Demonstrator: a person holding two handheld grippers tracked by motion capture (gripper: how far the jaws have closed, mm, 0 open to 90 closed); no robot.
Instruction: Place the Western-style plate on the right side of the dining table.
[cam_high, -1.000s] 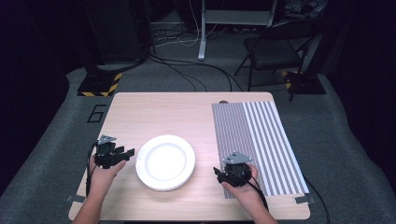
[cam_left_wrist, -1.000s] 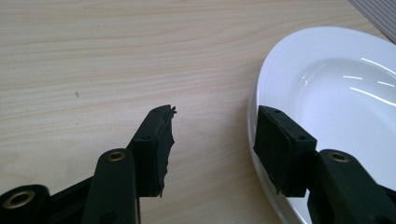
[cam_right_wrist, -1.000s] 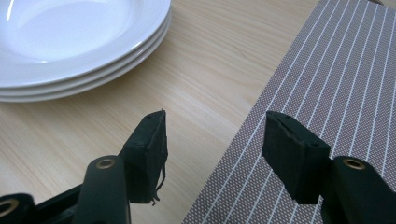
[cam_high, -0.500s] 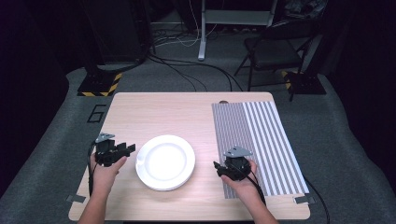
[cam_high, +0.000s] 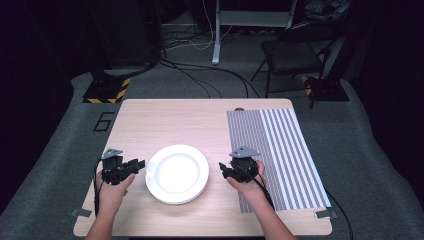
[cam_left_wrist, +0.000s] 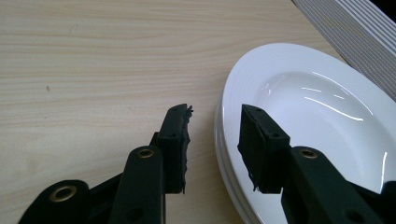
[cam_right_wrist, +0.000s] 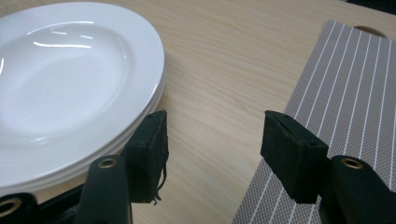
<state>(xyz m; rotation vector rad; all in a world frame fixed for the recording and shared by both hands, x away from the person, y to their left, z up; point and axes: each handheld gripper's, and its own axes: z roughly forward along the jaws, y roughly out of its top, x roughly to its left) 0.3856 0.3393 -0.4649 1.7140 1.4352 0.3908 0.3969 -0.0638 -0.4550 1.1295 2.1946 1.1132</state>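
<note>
A stack of white plates (cam_high: 177, 173) sits on the wooden table (cam_high: 175, 120), front centre. My left gripper (cam_high: 140, 164) is at the stack's left rim. In the left gripper view its jaws (cam_left_wrist: 215, 114) straddle the rim of the plates (cam_left_wrist: 317, 107), one pad outside and one over the plate, with gaps still showing. These jaws have just been closing. My right gripper (cam_high: 222, 170) is open beside the stack's right edge. In the right gripper view (cam_right_wrist: 215, 116) one pad lies next to the plates (cam_right_wrist: 70, 70), with bare wood between the jaws.
A grey striped placemat (cam_high: 280, 150) covers the right part of the table, just right of my right gripper; its edge (cam_right_wrist: 355, 93) shows beside the far jaw. A chair (cam_high: 295, 55), cables and a stand are on the floor beyond the table.
The left gripper's jaws have narrowed around the plate rim. The right hand has moved forward and left, closer to the stack's right edge.
</note>
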